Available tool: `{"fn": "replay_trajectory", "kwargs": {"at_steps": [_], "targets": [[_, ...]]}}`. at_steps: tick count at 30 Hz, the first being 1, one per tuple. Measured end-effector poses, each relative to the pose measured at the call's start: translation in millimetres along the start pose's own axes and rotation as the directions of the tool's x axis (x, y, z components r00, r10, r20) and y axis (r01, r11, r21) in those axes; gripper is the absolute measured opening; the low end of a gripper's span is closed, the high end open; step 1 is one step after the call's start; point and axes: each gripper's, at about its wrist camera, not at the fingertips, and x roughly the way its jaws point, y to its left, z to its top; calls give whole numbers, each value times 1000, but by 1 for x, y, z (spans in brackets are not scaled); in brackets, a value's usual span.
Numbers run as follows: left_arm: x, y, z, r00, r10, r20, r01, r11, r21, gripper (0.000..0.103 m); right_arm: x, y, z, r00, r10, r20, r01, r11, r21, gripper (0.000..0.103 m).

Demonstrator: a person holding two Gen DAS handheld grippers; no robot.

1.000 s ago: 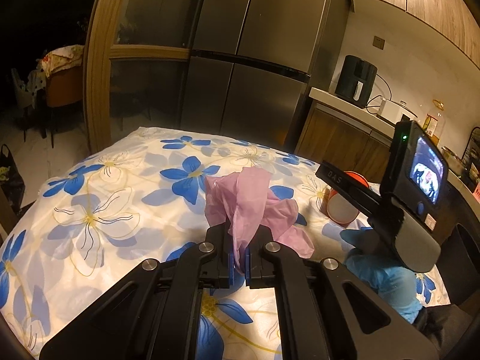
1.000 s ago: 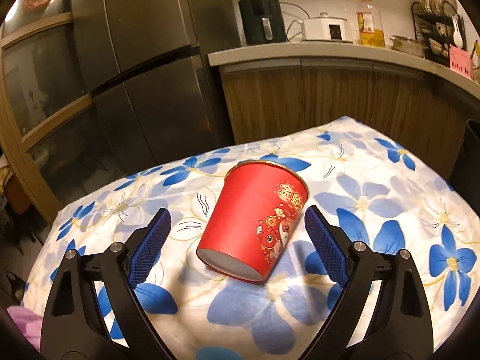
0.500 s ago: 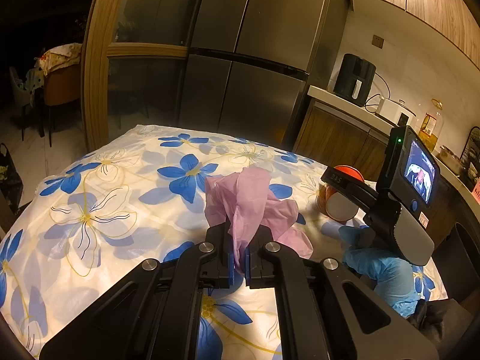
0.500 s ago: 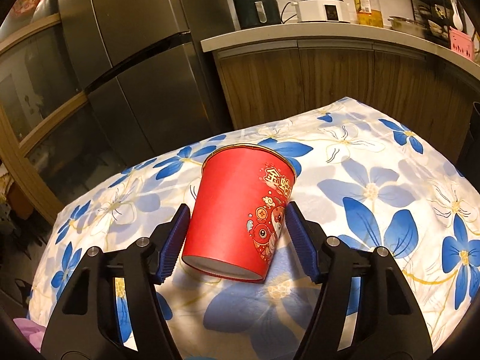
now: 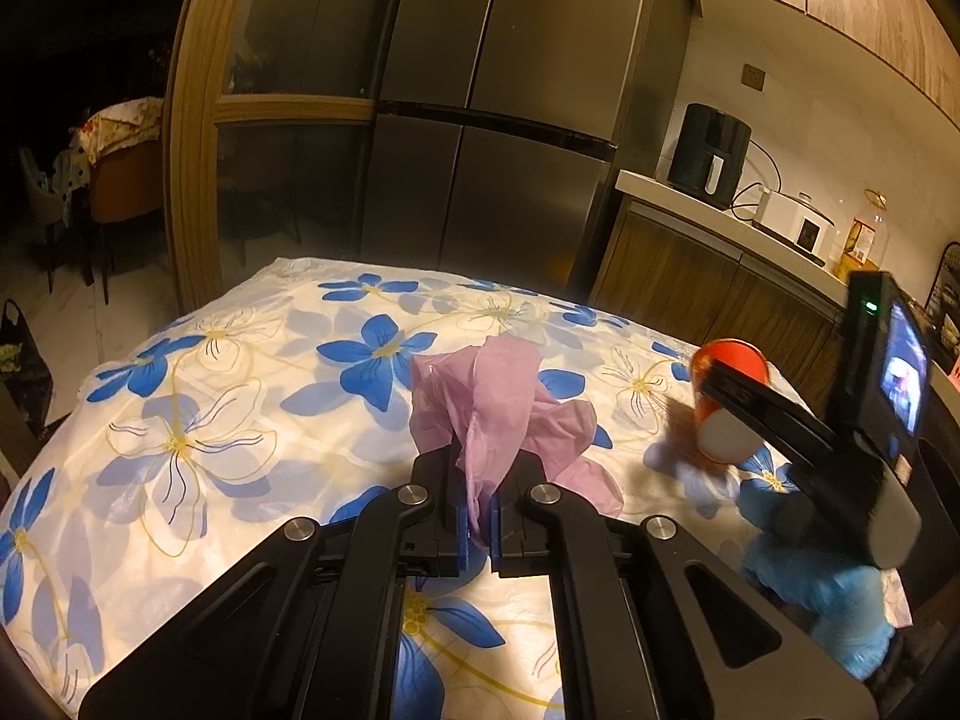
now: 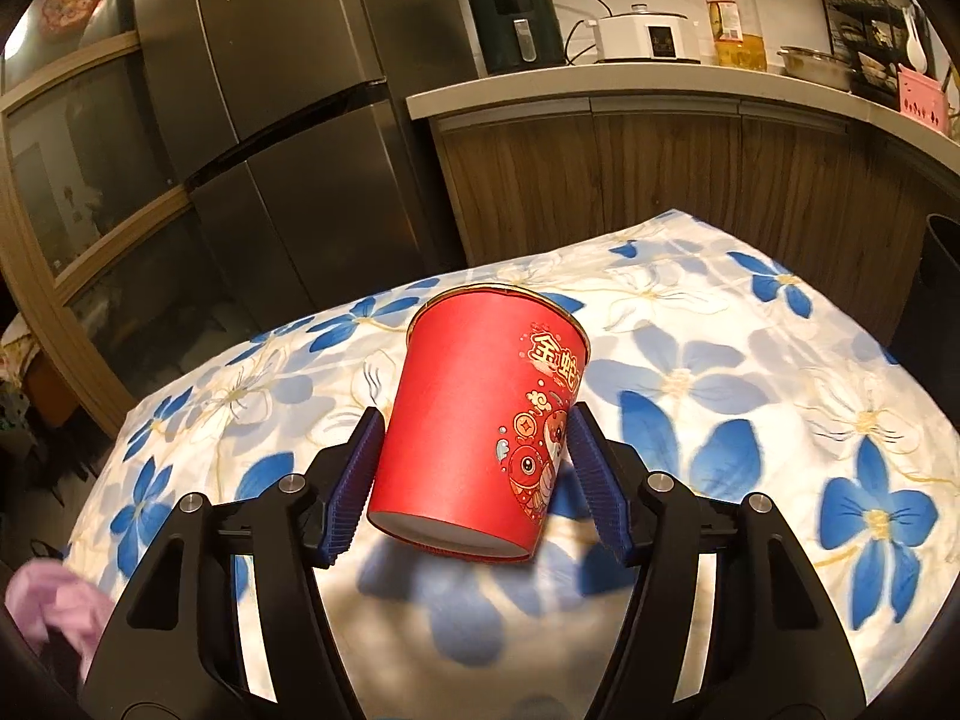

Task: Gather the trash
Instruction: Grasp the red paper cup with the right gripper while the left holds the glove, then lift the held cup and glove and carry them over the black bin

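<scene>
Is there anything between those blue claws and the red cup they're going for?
Nothing visible. The red cup already sits between the right gripper's blue pads, whose jaws are closing on its sides, above the flowered tablecloth.

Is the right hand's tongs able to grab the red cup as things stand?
Probably yes. The right tongs already straddle the tipped red cup, closing on its sides, with nothing between. The left tongs pinch the pink bag well aside.
</scene>
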Motion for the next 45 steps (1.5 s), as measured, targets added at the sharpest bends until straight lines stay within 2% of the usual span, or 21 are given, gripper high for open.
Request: {"fn": "replay_trajectory", "kwargs": {"at_steps": [7,12,18,22,27,31,45], "targets": [[-6,-9,3,1000,19,12,-19,999,25,4,-37,-31,-5,999,26,22,-26,1000,-1,62],[-17,-29,8,1000,6,29,-8,999,52,4,-68,-59,-5,998,45,50,-46,999,5,62],[-32,-79,9,997,-59,51,53,992,112,4,-103,-103,3,995,36,97,-39,999,27,62],[-39,-128,5,989,-139,44,130,978,163,4,-126,-142,10,991,-3,137,-4,999,51,62],[-47,-191,-7,971,-236,26,223,945,238,4,-149,-194,17,983,-69,172,54,994,94,62],[-54,-237,-17,949,-315,-2,303,912,277,4,-166,-233,20,972,-122,199,98,987,128,62],[-63,-338,-35,891,-450,-63,442,828,345,4,-200,-328,28,935,-251,249,202,957,207,62]]}}
